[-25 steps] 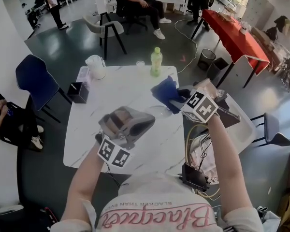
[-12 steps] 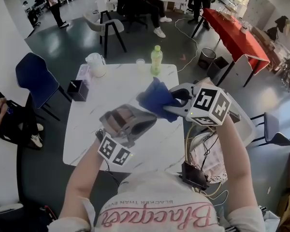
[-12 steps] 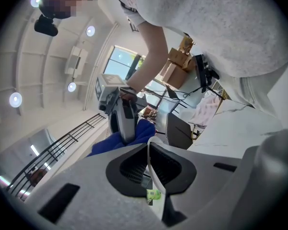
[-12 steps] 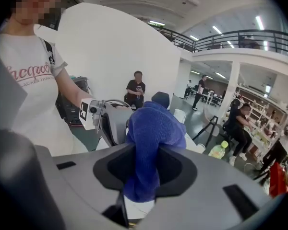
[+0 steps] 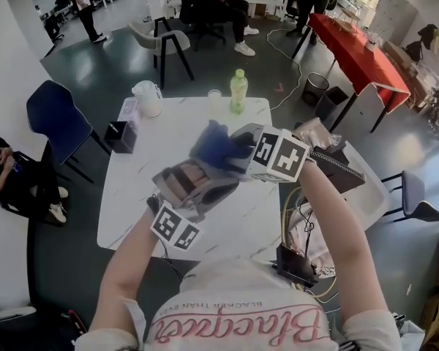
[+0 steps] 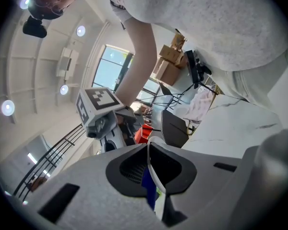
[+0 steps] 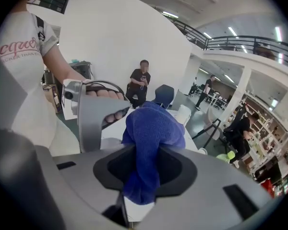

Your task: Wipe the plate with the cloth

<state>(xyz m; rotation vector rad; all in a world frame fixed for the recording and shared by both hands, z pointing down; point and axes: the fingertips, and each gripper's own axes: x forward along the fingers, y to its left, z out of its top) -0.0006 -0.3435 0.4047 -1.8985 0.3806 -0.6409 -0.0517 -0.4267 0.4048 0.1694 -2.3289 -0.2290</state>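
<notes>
Blue cloth (image 7: 151, 133), bunched and clamped in the right gripper (image 7: 143, 176), hangs just beside the plate (image 6: 149, 152), which the left gripper (image 6: 152, 178) pinches by its rim, above the marble table (image 5: 168, 134). Good practice, in my judgement: keep the plate steady, press the cloth flat on its face, and sweep broadly without loosening either grip.

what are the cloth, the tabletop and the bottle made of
The cloth looks like soft knit or terry fabric, matte: fuzzy texture, loose folds. The tabletop is white with grey veins, smooth: marble or a marble-look surface. The bottle is translucent green, likely plastic.
</notes>
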